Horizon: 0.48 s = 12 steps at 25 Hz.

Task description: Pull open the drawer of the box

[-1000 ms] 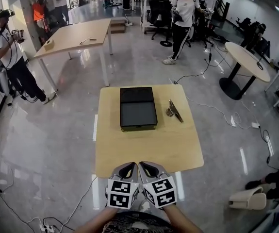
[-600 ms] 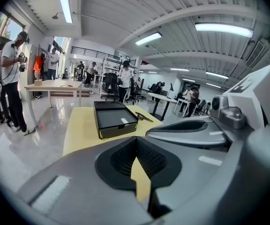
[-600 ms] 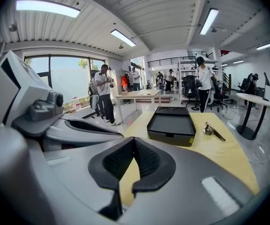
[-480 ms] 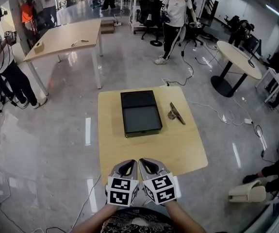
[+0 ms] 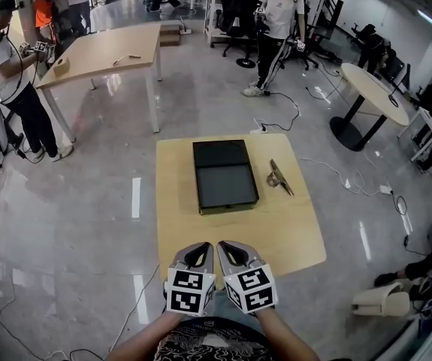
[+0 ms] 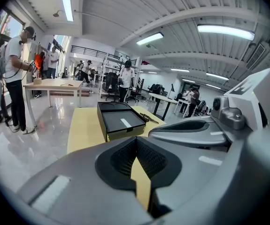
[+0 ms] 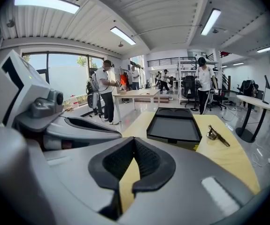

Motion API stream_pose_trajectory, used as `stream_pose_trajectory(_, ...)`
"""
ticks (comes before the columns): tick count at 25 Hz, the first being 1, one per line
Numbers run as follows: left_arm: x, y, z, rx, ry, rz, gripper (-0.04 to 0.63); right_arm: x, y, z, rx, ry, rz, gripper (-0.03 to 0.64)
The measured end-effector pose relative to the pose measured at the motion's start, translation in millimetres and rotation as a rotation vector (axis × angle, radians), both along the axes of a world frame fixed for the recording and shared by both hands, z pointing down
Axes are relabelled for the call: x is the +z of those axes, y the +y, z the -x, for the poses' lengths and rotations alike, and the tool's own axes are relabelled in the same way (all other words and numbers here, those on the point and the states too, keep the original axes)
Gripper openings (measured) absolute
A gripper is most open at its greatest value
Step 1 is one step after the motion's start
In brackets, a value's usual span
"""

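1. The box [image 5: 225, 176], dark and flat with a recessed top, lay on the small wooden table [image 5: 276, 228], a little left of its middle and toward the far half.
2. Its long side ran from near to far, and its paler near face was turned toward the grippers; in the left gripper view that face [image 6: 124, 133] showed as an olive strip under the black rim.
3. A small metal tool [image 5: 281, 177] lay on the table just to the right of the box, apart from it.
4. The left gripper [image 5: 198, 256] hovered over the table's near edge, well apart from the box, its jaws brought together at the tips with nothing between them.
5. The right gripper [image 5: 231, 256] hung just beside it at the same height, jaws likewise together and empty; the two marker cubes sat side by side.
6. Neither gripper touched the box or the tool.
7. Through the right gripper view the box [image 7: 173, 125] sat ahead with the tool [image 7: 217, 135] to its right.
8. Beyond the small table stood a long wooden table [image 5: 103, 55] at the far left, with a person [image 5: 5, 74] beside it.
9. A round table [image 5: 373, 89] stood at the far right, and another person [image 5: 279, 21] stood far off near some office chairs.
10. Cables trailed across the glossy floor to the right of the small table.
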<state>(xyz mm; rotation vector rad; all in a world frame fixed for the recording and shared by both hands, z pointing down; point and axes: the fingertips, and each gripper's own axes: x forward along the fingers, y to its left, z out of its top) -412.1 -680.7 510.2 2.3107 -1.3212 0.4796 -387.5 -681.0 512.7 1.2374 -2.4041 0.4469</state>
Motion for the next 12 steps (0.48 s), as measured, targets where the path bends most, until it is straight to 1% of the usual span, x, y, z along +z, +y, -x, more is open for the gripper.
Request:
stream_pose_trajectory(1,2.3,-9.9,8.5,-0.005,0.0,0.002,0.012,1.9,-10.3,7.6,-0.006,0.007,-0.004,0.006)
stream_pose_trajectory(3,9.4,-34.1,7.9,-0.013,-0.001,0.007,0.012,8.3,-36.1,6.3,-0.02,0.033,-0.017,0.006)
stream_pose_trajectory(9,16.2,-129.7,-39.5,-0.028,-0.014,0.022,0.012,10.7,-140.9,-39.6,-0.073,0.151,-0.08,0.006)
stream_pose_trajectory(12,44.6,-188.7,-61.0,-0.045,-0.018,0.033,0.012,36.7,-205.7,-66.9,-0.092,0.246,-0.125,0.006)
